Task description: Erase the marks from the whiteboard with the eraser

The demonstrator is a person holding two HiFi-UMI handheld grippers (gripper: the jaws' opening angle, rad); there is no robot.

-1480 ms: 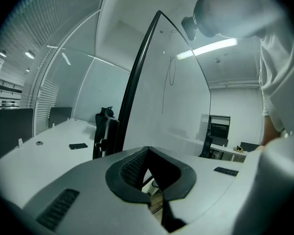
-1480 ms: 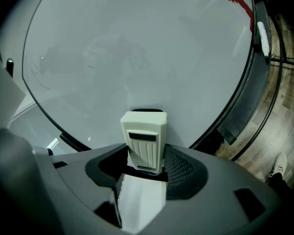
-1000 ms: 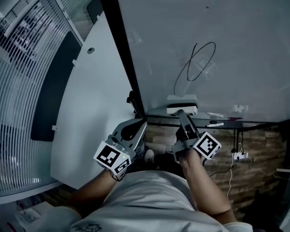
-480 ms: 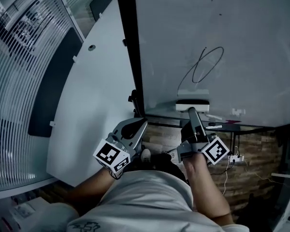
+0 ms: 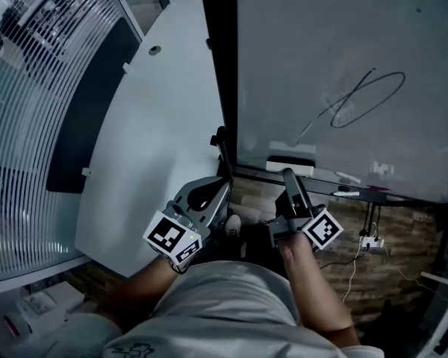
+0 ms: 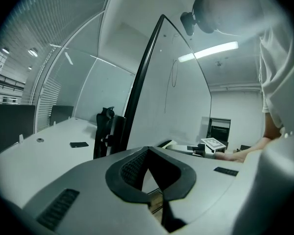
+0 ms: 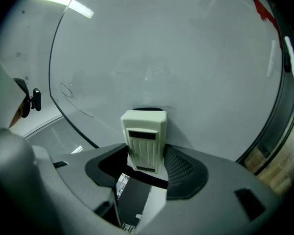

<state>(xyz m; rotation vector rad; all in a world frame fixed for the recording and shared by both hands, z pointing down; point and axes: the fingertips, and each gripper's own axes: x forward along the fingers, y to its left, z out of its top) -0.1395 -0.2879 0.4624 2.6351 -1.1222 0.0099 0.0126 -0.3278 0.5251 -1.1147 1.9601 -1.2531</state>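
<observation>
The whiteboard (image 5: 343, 43) fills the upper right and carries a black looped scribble (image 5: 366, 95) with a tail running down to the left. My right gripper (image 5: 287, 176) is shut on a white eraser (image 5: 290, 162), at the board's lower edge just below that tail. From the right gripper view, the eraser (image 7: 143, 140) stands between the pads against the whiteboard (image 7: 166, 58); contact cannot be told. My left gripper (image 5: 203, 198) hangs left of the board's black frame, shut on nothing. Its pads (image 6: 132, 169) meet at the tips.
Below the board runs a tray (image 5: 373, 192) with markers (image 5: 347, 192). The board's black frame (image 5: 218, 66) separates it from a white table (image 5: 157, 125). A red mark (image 7: 262, 9) sits at the board's edge. A black chair (image 6: 105, 126) and a brick wall with power strip (image 5: 369, 241) are nearby.
The head view has swung, so the board and scribble sit further right and the scribble looks flatter. The right gripper keeps the eraser below the scribble's tail. The left gripper has barely moved.
</observation>
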